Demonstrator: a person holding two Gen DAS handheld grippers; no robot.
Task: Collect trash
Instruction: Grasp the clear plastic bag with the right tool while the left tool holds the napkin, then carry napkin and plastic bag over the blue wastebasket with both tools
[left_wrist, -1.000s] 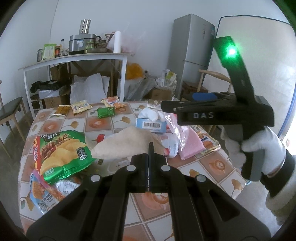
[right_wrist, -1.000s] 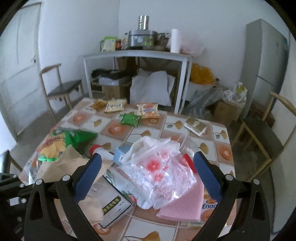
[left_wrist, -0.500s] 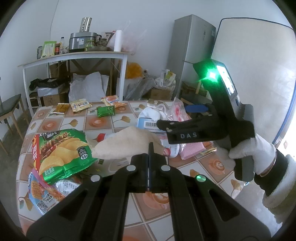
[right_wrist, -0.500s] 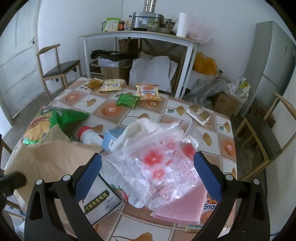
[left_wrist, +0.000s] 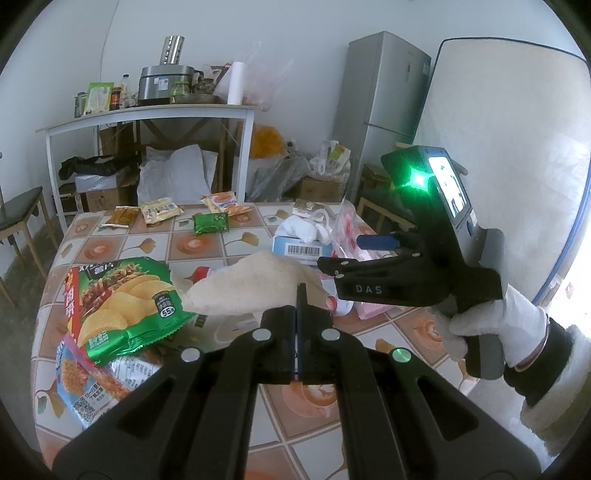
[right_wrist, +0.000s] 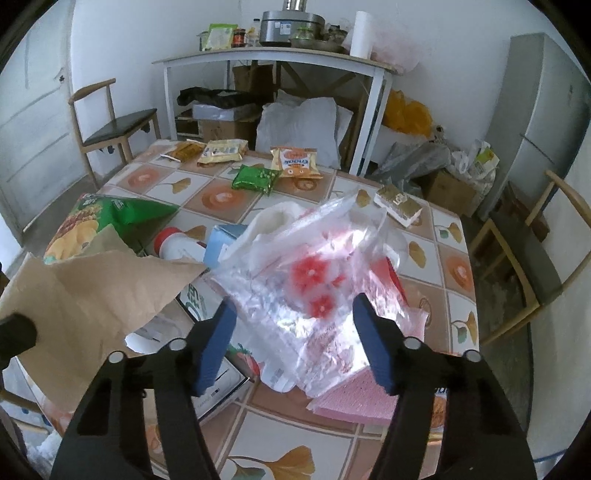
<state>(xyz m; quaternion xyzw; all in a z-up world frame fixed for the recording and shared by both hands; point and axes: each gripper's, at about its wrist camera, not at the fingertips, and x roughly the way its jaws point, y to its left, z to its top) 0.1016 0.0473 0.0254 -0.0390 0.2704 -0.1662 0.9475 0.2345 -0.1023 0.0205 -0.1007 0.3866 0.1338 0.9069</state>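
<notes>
Right claw (right_wrist: 291, 347) half spread, just been closing around plastic bag (right_wrist: 306, 273) (on bench pile, straight ahead, pads not pressing yet); left claw (left_wrist: 298, 321) pinching paper bag (left_wrist: 258, 284), farther off.

Left wrist view: camera sits behind its own black fingers (left_wrist: 301, 295), low at the near edge of the tiled worktop (left_wrist: 218, 240), facing across it toward the far edge and the white shelf table (left_wrist: 147, 114) by the wall. Right side of this view takes in the other gripper from the side.

Right wrist view: camera behind blue-padded fingers (right_wrist: 218, 332), higher and tilted down more steeply, close over the clear plastic bag (right_wrist: 306, 273) near the worktop's right edge.

Shared: brown paper bag (left_wrist: 255, 284) (right_wrist: 92, 291), green chip bag (left_wrist: 125, 299) (right_wrist: 107, 218), far-edge snack packets, fridge (left_wrist: 384, 96) (right_wrist: 546, 110).
</notes>
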